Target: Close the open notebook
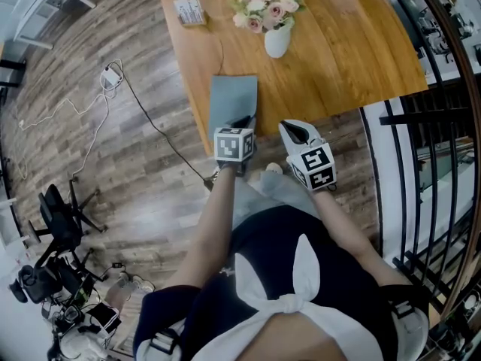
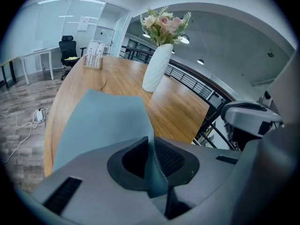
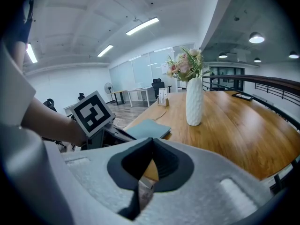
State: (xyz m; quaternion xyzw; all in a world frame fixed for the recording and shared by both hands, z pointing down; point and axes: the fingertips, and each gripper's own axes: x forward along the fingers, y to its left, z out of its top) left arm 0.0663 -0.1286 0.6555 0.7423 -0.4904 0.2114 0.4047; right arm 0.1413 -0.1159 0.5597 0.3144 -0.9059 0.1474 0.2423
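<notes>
Notebook (image 1: 232, 96) is at the near left corner of the wooden table (image 1: 338, 59), grey-blue cover up, its long side running away from the person. Left gripper (image 1: 242, 122) is at the notebook's near end, pointing down and forward. In the left gripper view its jaws are almost together with the thin edge of the cover running down the slot between them, pads against it, so it's clamped on the notebook. The cover fills the lower left of that view and bows slightly towards the jaws. From the right gripper view the notebook looks like a flat slab on the tabletop, with no page showing, but I can't tell whether it's fully shut. Right gripper (image 1: 294, 132) is just beside the left one at the table's near edge, off to the right of the notebook and apart from it. Its jaws meet at the tips with nothing between them; only wood and floor show through the gap lower down. Further back, well clear of the notebook, a white vase (image 1: 276, 40) of pink and cream flowers (image 1: 267, 6) stands upright mid-table. A small white box (image 1: 189, 11) sits near the far left edge, and a thin cable (image 1: 222, 51) runs across the wood towards the notebook's far end.
</notes>
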